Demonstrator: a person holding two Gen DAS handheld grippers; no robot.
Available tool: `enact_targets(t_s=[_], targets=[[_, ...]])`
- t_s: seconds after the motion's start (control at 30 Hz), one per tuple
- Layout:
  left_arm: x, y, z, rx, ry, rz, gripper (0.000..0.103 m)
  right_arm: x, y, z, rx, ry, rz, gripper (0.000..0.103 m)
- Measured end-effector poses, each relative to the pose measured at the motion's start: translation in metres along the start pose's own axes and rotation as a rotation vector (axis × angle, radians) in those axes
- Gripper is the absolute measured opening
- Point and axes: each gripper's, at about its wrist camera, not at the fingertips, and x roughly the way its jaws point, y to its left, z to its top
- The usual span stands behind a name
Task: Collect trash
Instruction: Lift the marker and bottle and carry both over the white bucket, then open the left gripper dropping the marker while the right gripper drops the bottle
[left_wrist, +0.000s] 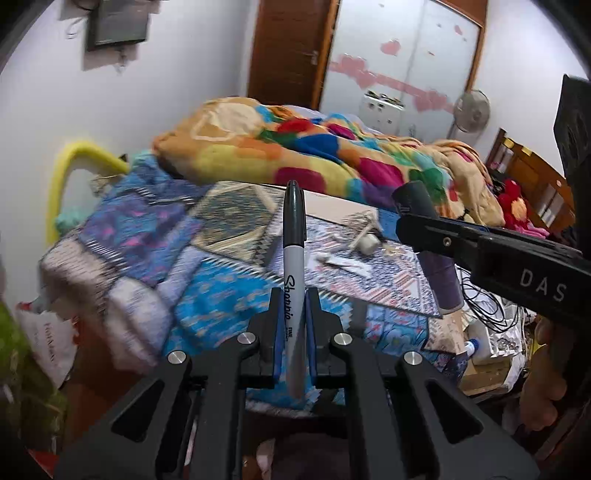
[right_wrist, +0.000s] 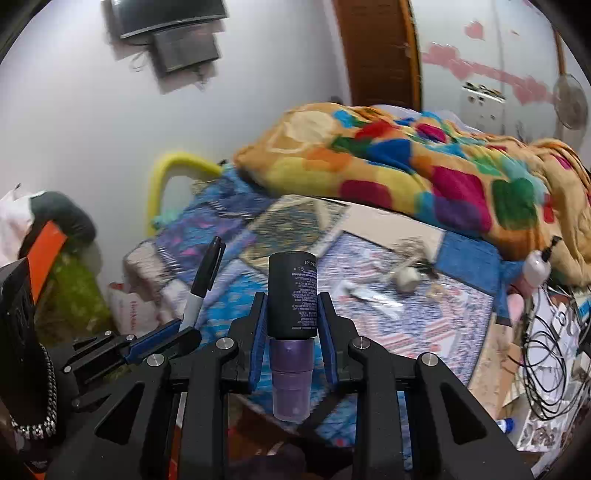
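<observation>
A black Sharpie marker (left_wrist: 294, 273) stands upright between the blue pads of the left tool (left_wrist: 294, 306), which is pinching its grey barrel; the capped end points up and away from the camera. Just to the right, the right tool (right_wrist: 291, 314) is pinching a small bottle (right_wrist: 292, 317) with a black cap and a purple body, cap end pointing away from the camera. In the left wrist view the bottle (left_wrist: 428, 236) and the right tool (left_wrist: 421, 225) appear at the right edge, held above the bed; in the right wrist view the marker (right_wrist: 203, 277) and the left tool (right_wrist: 173, 332) appear at the lower left.

Both tools are held above a bed covered with a blue patterned sheet (left_wrist: 207, 288). On the sheet beyond them lie a small white cylindrical object (right_wrist: 406, 278), a crumpled clear wrapper (right_wrist: 369, 295) and a tangle of pale string (right_wrist: 413, 247), close together. A bright multicoloured blanket (left_wrist: 332, 155) is heaped along the far side of the bed. Black cables (right_wrist: 546, 354) lie tangled off the bed's right edge. A wooden door (left_wrist: 288, 51) stands in the wall behind.
</observation>
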Motion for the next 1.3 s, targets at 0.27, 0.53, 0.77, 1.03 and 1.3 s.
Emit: enact_targets(t_s=[0.27, 0.53, 0.77, 1.03, 1.3], targets=[[-0.062, 0.07, -0.044, -0.109, -0.01, 0.128, 0.01, 0.005, 0.084, -0.021, -0.11, 0.038, 0.12, 0.024], [-0.084, 0.145, -0.1, -0.228, 0.061, 0.262, 0.01, 0.033, 0.165, -0.052, -0.252, 0.127, 0.198, 0.024], [-0.066, 0.204, -0.151, -0.356, 0.18, 0.309, 0.01, 0.079, 0.211, -0.082, -0.327, 0.262, 0.236, 0.024], [-0.022, 0.245, -0.201, -0.453, 0.327, 0.32, 0.01, 0.149, 0.239, -0.122, -0.382, 0.422, 0.197, 0.024], [0.032, 0.273, -0.233, -0.531, 0.46, 0.286, 0.01, 0.226, 0.238, -0.153, -0.347, 0.624, 0.169, 0.024]])
